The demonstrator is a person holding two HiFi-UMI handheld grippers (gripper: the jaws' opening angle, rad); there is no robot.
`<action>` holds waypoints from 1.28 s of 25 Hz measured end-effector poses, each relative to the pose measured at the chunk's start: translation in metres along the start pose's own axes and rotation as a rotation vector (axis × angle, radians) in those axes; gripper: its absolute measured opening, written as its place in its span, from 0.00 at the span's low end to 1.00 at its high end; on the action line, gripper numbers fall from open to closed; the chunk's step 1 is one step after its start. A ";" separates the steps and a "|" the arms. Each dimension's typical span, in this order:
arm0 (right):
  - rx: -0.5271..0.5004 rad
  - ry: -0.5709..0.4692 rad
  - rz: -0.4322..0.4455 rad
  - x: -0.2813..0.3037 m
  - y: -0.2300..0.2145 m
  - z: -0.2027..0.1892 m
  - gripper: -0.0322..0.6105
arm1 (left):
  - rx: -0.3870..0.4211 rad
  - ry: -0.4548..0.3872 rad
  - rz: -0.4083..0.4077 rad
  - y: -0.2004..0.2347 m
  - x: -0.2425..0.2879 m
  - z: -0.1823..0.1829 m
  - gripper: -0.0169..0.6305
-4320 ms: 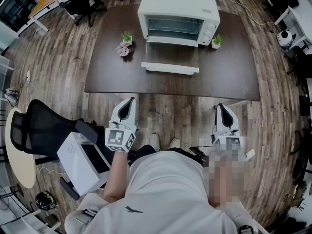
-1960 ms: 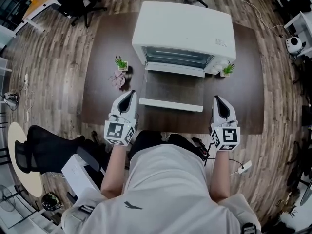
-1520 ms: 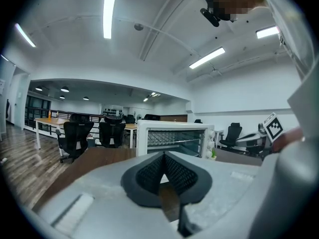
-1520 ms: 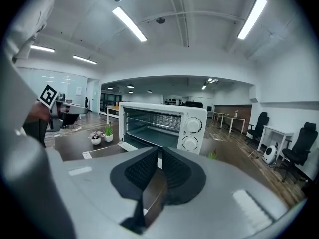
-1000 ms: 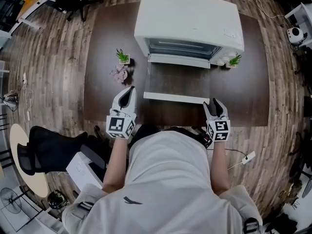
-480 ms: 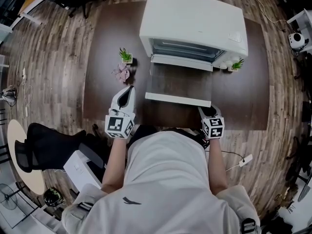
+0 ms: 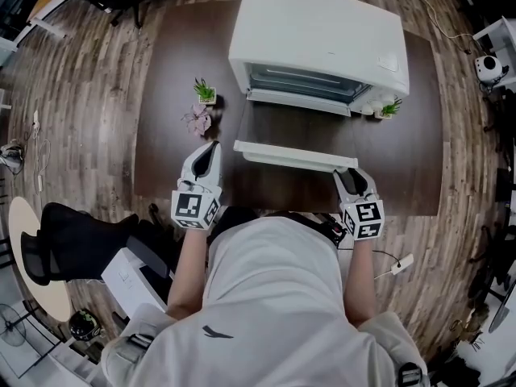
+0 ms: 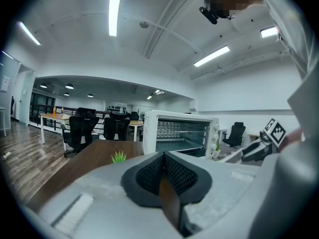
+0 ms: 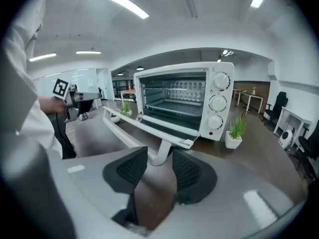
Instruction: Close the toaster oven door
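Note:
A white toaster oven (image 7: 318, 35) stands at the back of a dark table (image 7: 161, 143). Its glass door (image 7: 294, 129) hangs open toward me, partly raised, with a white handle bar (image 7: 294, 157) along the front edge. My right gripper (image 7: 348, 176) is at the handle's right end. In the right gripper view the handle's end post (image 9: 160, 153) sits between the closing jaws of that gripper (image 9: 159, 162), and the pads touch it. My left gripper (image 7: 207, 153) hovers at the table's front left, shut and empty (image 8: 163, 159), apart from the door.
Left of the oven stand a small green plant (image 7: 205, 92) and a pink one (image 7: 196, 121). Another little plant (image 7: 389, 108) sits beside the oven's knobs. A black office chair (image 7: 72, 232) and a white box (image 7: 137, 276) are on the floor at my left.
The right gripper moved from below the table edge up to the handle's right end and narrowed its jaws around it. The door's front edge has lifted a little. The left gripper stayed.

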State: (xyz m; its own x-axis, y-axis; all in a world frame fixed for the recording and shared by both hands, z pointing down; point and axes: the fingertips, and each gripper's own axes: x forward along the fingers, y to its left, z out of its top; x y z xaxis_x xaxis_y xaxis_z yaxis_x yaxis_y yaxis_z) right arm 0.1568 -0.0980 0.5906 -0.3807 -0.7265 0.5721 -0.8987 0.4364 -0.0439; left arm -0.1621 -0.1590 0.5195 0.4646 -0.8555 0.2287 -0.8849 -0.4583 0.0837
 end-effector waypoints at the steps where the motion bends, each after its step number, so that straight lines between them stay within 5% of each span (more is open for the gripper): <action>1: 0.000 -0.018 -0.002 -0.003 -0.002 0.010 0.30 | -0.001 0.000 -0.001 -0.001 0.001 0.000 0.03; 15: 0.138 -0.296 -0.044 -0.006 -0.051 0.141 0.27 | -0.010 -0.009 -0.014 0.002 0.011 0.002 0.03; 25: 0.130 -0.398 -0.126 0.018 -0.085 0.195 0.25 | -0.012 -0.027 0.002 0.012 0.012 0.009 0.03; 32: 0.115 -0.404 -0.115 0.019 -0.086 0.197 0.25 | -0.016 -0.036 0.015 0.018 0.012 0.013 0.03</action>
State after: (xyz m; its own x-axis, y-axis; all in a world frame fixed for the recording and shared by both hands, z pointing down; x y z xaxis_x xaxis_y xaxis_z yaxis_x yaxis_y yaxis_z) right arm 0.1843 -0.2542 0.4440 -0.3106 -0.9264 0.2127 -0.9500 0.2950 -0.1024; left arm -0.1721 -0.1807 0.5116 0.4517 -0.8707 0.1946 -0.8921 -0.4414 0.0962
